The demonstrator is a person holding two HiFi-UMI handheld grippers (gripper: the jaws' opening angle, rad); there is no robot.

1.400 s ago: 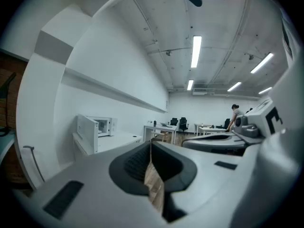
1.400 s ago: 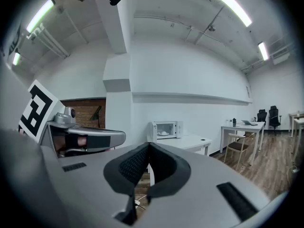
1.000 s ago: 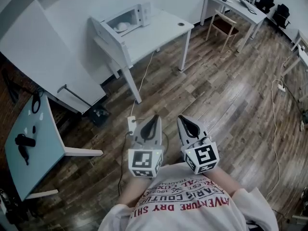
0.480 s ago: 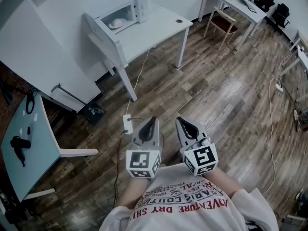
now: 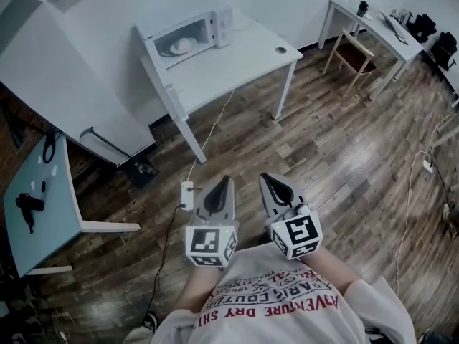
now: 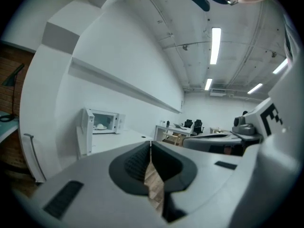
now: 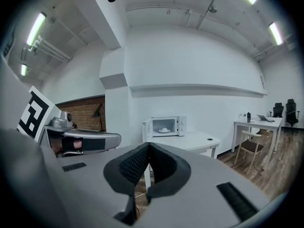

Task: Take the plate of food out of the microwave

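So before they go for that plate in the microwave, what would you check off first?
1. Door open: ok. The microwave stands with its door swung open.
2. Plate in sight: ok. The plate of food sits inside.
3. Within reach: not ok. The table is across the floor from both grippers.
4. Left gripper free: ok. It is shut with nothing in it.
5. Right gripper free: ok. It is shut and empty too; both must open before a grab.
6. Floor path: not ok. A power strip with its cable lies on the way.
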